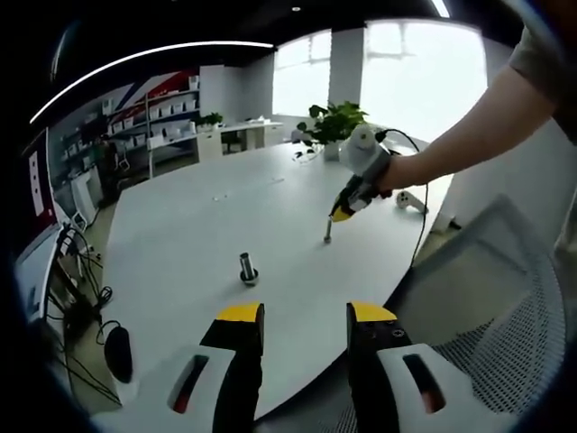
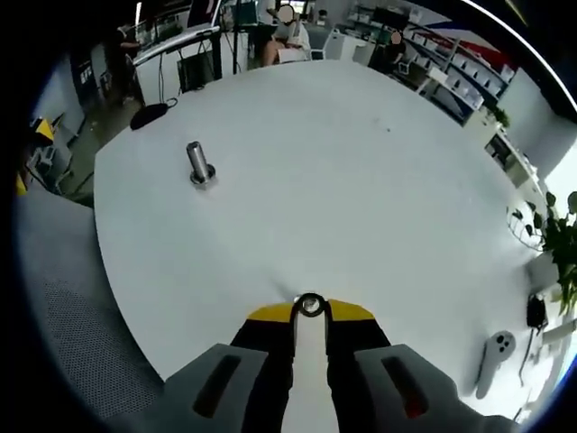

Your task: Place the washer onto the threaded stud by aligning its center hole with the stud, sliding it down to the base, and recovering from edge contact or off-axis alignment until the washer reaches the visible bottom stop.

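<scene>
a: gripping the washer (image 2: 310,305) edge-on, the right gripper (image 2: 310,309) is clamping it; the left gripper (image 1: 305,314) is hanging apart, empty.

b: the stud (image 2: 198,164) is standing well apart on the table (image 2: 361,180); a tilted washer risks catching its threads.

The stud (image 1: 248,268) stands upright on the table (image 1: 198,234), near the table's edge, and serves as the landmark. In the left gripper view, the left tool (image 1: 305,317) sits nearer the camera than the stud, off the table edge. The right tool (image 1: 341,214) lies beyond the stud to the right, above the table. A potted plant (image 1: 335,124) stands far behind the stud. In the right gripper view, the washer (image 2: 310,305) sits between the right tool's tips, well apart from the stud (image 2: 198,163).
</scene>
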Demonstrator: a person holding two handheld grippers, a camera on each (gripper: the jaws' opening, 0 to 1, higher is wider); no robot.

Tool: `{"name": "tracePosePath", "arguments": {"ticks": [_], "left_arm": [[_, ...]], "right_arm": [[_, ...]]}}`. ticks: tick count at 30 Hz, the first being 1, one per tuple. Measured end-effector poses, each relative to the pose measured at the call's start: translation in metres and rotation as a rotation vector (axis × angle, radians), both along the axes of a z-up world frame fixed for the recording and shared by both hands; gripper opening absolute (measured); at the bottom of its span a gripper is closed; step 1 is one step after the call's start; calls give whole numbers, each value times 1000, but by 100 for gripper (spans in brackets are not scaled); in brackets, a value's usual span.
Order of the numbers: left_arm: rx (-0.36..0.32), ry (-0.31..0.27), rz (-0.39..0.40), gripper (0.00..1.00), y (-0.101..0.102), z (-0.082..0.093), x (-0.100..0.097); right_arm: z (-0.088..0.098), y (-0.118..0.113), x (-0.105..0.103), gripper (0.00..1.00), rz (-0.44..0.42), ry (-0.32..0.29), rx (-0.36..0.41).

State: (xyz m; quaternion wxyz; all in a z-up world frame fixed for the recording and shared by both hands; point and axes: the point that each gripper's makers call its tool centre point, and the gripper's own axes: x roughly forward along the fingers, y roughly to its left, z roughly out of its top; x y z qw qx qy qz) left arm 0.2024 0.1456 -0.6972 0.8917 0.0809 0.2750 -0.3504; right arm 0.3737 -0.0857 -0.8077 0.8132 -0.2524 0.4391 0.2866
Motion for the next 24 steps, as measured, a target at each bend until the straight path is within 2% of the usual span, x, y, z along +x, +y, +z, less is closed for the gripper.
{"name": "tracePosePath", "arguments": {"ticks": [12,24], "left_arm": [[1,2,5,35,1,0,0],[4,0,1,35,0,0,0]], "right_arm": [[-7,2,5,14,18,33,-21],[-6,9,-9,14,34,61,-38]]}}
